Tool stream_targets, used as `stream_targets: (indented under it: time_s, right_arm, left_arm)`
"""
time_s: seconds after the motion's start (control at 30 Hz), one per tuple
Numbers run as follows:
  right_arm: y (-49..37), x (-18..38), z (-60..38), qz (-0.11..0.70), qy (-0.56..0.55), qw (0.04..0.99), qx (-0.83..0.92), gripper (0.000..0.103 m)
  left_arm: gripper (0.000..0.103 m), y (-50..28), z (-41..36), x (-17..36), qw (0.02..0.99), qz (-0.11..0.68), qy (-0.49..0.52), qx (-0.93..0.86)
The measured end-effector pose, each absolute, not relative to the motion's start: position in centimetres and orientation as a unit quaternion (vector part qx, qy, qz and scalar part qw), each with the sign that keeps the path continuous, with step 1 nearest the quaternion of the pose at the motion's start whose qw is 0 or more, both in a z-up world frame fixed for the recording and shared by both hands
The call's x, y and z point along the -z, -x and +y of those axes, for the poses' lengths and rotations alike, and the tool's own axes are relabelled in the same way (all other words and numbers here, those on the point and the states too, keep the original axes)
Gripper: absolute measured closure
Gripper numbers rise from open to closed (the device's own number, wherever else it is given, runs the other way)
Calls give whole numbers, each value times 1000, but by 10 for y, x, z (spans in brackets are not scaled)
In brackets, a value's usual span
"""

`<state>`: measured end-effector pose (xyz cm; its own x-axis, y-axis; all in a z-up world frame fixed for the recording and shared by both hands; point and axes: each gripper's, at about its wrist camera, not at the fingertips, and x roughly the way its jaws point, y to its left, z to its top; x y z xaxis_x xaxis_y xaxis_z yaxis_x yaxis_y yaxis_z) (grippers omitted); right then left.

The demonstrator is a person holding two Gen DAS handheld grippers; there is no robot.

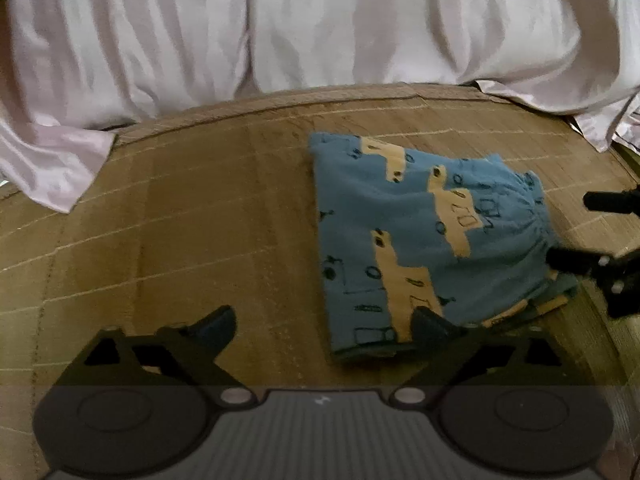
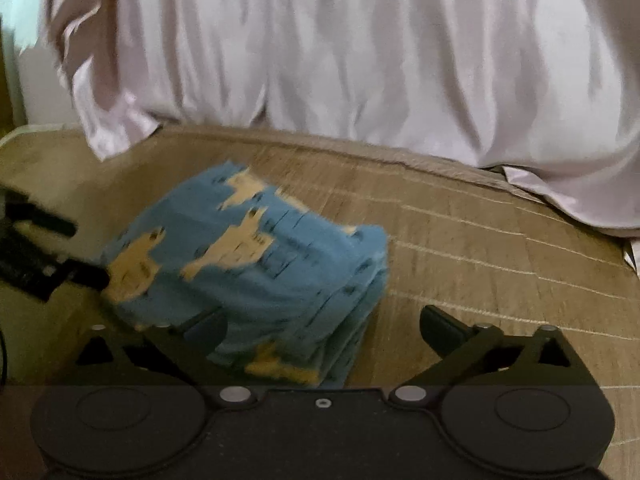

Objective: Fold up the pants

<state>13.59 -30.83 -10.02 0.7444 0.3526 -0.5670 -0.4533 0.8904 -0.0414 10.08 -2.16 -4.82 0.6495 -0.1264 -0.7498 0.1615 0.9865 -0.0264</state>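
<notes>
Here both the left gripper (image 1: 324, 324) and right gripper (image 2: 324, 326) gape beside folded pants (image 1: 416, 232), layers visible only right-side.

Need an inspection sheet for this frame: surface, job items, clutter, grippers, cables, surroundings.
Surface: woven tan mat, flat, pale grid lines.
Job's things: blue pants with yellow print, folded into a compact stack, lying on the mat.
Clutter: nothing seen.
Grippers: left gripper open, one finger at the stack's near edge; right gripper open, one finger against the stack's side; neither clamps cloth.
Cables: thin dark line at the right view's left edge, unclear.
Surroundings: pale satin sheet draped behind the mat.
</notes>
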Motion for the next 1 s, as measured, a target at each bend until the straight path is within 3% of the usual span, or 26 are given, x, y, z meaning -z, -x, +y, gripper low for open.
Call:
stream_targets:
  time_s: [0.33,0.57,0.73,1.0]
  right_arm:
    - [-202,96,-323,307,15,923,-232,1]
    - [-238,101,-329,309,-13,921,-235,1]
    - [-246,112,-318,316,50,925,-206,1]
    - [-239,106,-315,280,113,939,-163,1]
  left_arm:
    - [0,-114,-13,53,928,348,20,128]
    - [0,-129,-3,65,920,357,82,136]
    - [0,-133,4,73,915,372,99,118]
    - [1,-126,-6,69,923,371,35,95]
